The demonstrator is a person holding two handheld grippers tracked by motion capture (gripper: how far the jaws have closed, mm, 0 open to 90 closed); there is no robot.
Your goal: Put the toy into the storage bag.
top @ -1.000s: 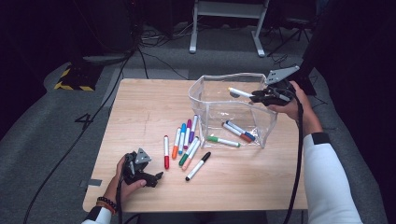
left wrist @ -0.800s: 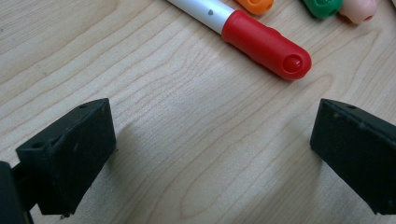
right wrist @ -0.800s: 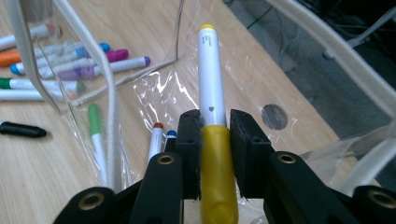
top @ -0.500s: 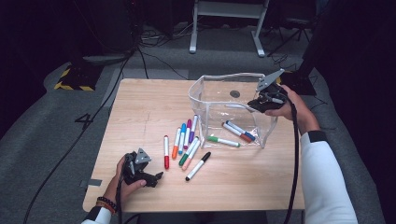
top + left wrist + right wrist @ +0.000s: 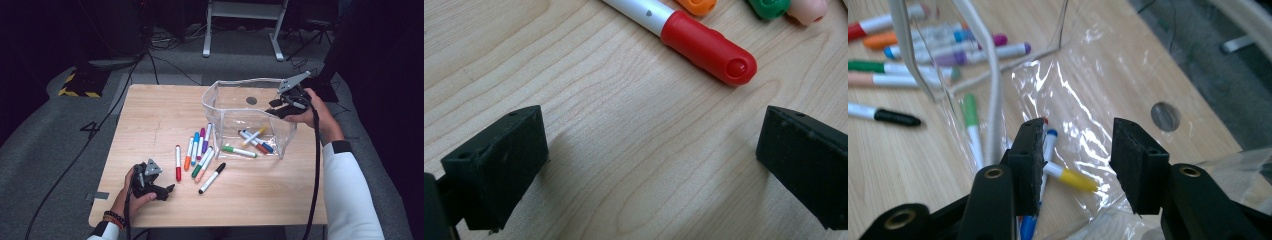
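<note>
High view shows the right hand-held gripper (image 5: 281, 106) poised over the right rim of the clear plastic pouch (image 5: 227, 97), where a second ago it carried a marker crosswise between its jaws. That yellow-capped marker (image 5: 254, 135) now lies on the pouch floor among the others, and the jaws have just been opening, with nothing between them. Seen from the right gripper view, the right hand-held gripper (image 5: 1077, 150) stands apart directly above the same yellow-capped marker (image 5: 1068, 176), which rests beside a blue-capped marker (image 5: 1049, 141) inside the pouch. My reading is that one more drop is finished, leaving about four markers in the pouch and seven loose ones yet to go.

Those loose markers lie on the table just left of the pouch: a red-capped marker (image 5: 177, 162) farthest from it, then orange, blue, purple, green and peach ones fanned together, and a black-capped marker (image 5: 211, 178) nearest the person. The left hand-held gripper (image 5: 167, 190) rests on the table below and left of the pouch, well short of it, jaws wide apart and empty; in the left gripper view the red-capped marker (image 5: 684, 36) lies just beyond its tips.

The table (image 5: 155, 120) is pale wood with a small round hole seen through the pouch. Around it lie grey carpet, trailing black cables, a white stand's legs and yellow-black hazard tape in a dim room.
</note>
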